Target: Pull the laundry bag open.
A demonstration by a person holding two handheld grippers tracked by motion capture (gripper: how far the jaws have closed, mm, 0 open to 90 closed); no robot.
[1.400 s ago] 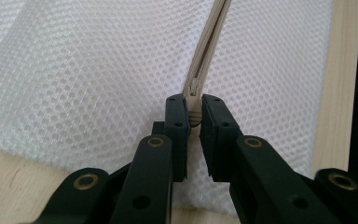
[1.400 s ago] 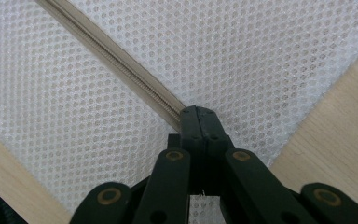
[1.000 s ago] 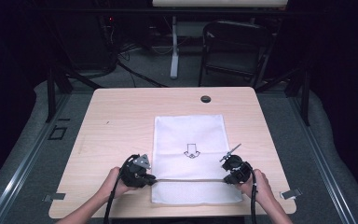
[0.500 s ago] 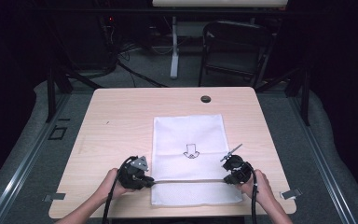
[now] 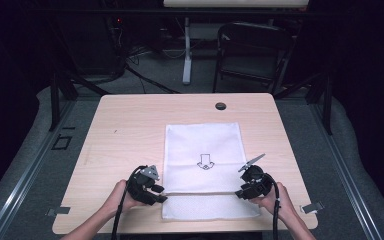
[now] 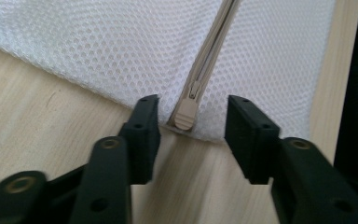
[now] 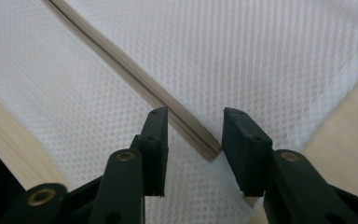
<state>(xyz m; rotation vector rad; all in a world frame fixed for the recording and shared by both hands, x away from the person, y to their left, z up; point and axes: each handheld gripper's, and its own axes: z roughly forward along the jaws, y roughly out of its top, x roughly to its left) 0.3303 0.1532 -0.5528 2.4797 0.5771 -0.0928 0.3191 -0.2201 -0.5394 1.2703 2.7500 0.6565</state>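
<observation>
A white mesh bag (image 5: 203, 145) with a black arrow print (image 5: 204, 161) lies flat on the wooden table (image 5: 125, 130). A beige zipper (image 5: 200, 192) crosses it near the front. My left gripper (image 5: 161, 193) is at the zipper's left end. Its jaws have just been opening, and the zipper pull (image 6: 185, 114) lies between them untouched. In the left gripper view the left gripper (image 6: 191, 122) stands open. My right gripper (image 5: 239, 192) is at the zipper's right end. Its jaws have also just been opening. The zipper's end (image 7: 204, 140) lies free between the right gripper (image 7: 193, 136) pads.
A small black round cap (image 5: 221, 106) sits near the table's far edge. A dark chair (image 5: 250, 50) and a white post (image 5: 186, 50) stand behind the table. Bare wood runs on both sides of the bag.
Both hands have kept their places at the zipper's ends. The zipper line between the grippers shows fainter now than in the earlier frames.
</observation>
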